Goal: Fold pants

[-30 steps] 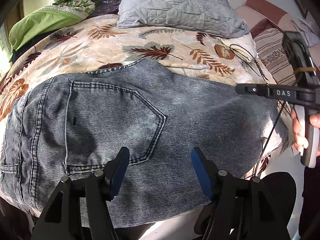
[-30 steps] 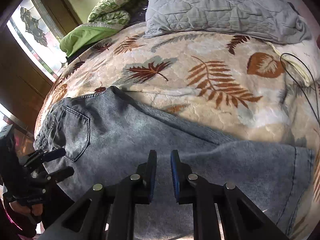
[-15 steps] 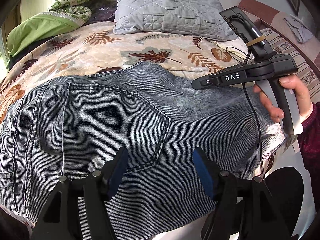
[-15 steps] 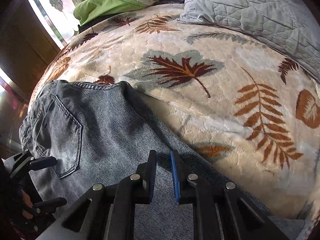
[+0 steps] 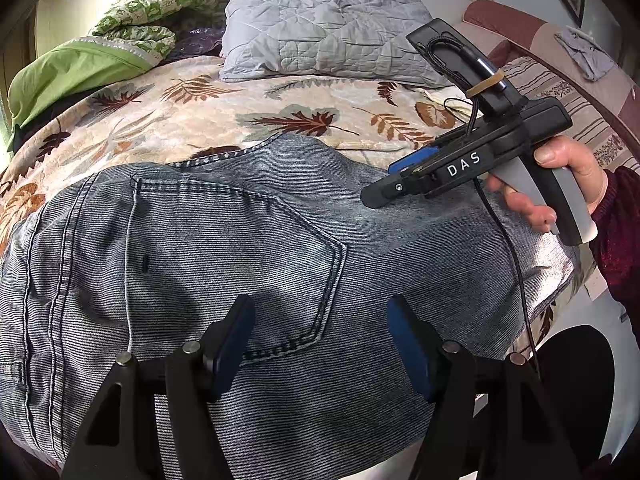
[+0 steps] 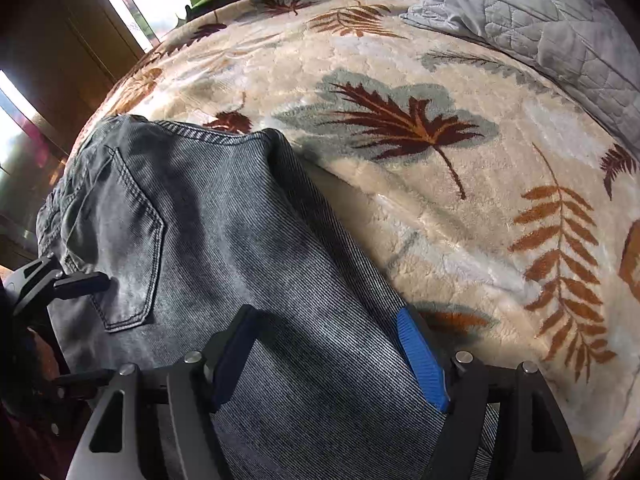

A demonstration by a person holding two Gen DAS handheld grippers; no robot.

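lying flat on bed, jeans (image 5: 240, 240) beneath left gripper (image 5: 320, 332) and right gripper (image 6: 326, 344), both spread wide

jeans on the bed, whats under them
The grey jeans lie flat on a cream leaf-print blanket, which shows along their far edge. What lies beneath their middle is covered, and so is their underside. Both grippers are open.
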